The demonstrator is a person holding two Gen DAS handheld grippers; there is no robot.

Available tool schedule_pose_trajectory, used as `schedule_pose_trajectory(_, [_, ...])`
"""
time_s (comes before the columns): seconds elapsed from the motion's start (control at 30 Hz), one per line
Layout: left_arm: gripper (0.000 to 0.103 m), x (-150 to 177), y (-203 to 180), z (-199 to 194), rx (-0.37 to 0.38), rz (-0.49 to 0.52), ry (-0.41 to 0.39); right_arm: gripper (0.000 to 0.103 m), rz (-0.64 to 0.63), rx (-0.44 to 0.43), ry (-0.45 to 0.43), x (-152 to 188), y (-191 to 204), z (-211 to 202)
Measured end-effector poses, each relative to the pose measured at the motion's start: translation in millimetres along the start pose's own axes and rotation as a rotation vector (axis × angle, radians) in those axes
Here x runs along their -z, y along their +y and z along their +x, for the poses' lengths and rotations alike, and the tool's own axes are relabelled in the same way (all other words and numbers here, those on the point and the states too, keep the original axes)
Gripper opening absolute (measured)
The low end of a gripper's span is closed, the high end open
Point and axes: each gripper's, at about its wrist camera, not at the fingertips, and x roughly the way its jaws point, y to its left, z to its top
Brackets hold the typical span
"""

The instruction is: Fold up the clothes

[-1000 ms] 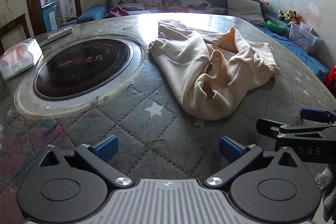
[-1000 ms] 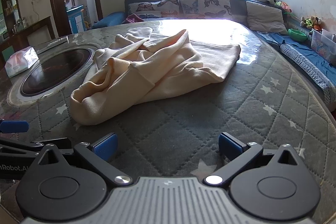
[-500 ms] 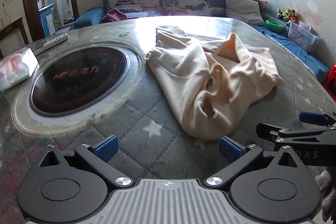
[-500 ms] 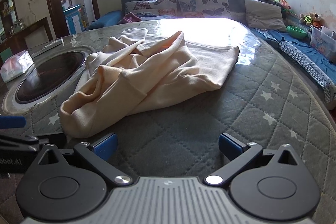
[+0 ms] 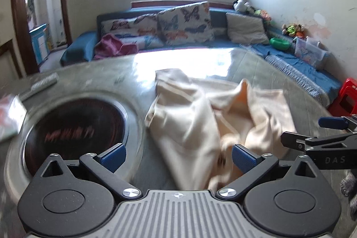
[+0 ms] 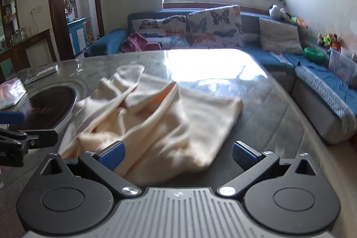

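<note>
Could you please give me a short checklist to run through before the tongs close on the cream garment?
1. Left tongs open: ok, blue pads spread wide.
2. Right tongs open: ok, pads spread wide.
3. Cream garment between the pads: ok, its near edge lies between both pairs.
4. Garment laid flat: not ok, it lies crumpled on the quilted table.
5. Which hem or sleeve each pair faces: cannot tell, the folds are bunched and blurred.
6. Garment clear of the round cooktop: cannot tell; its left edge lies close to the rim.
</note>
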Motion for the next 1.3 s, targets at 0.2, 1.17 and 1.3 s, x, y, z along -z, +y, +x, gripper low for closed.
schedule_pose_trajectory(0.2, [0.088,-25.6,-3.3,35.9,0.062,0.041,-0.001,0.089,0.006,-0.036,0.013,-30.4,-16.4,34.3])
schedule_pose_trajectory(1.17, [0.009,-45.0,3.7,126.1,0.210,0.133,0.065,0.003,0.063,-0.104,0.021,-57.8,-42.7,95.7])
schedule_pose_trajectory(1.3, [0.006,-46.2,24.6,99.8,0.201,0.069,0.001,0.003,0.070,-0.032,-0.068,-51.1,-55.3,56.6])
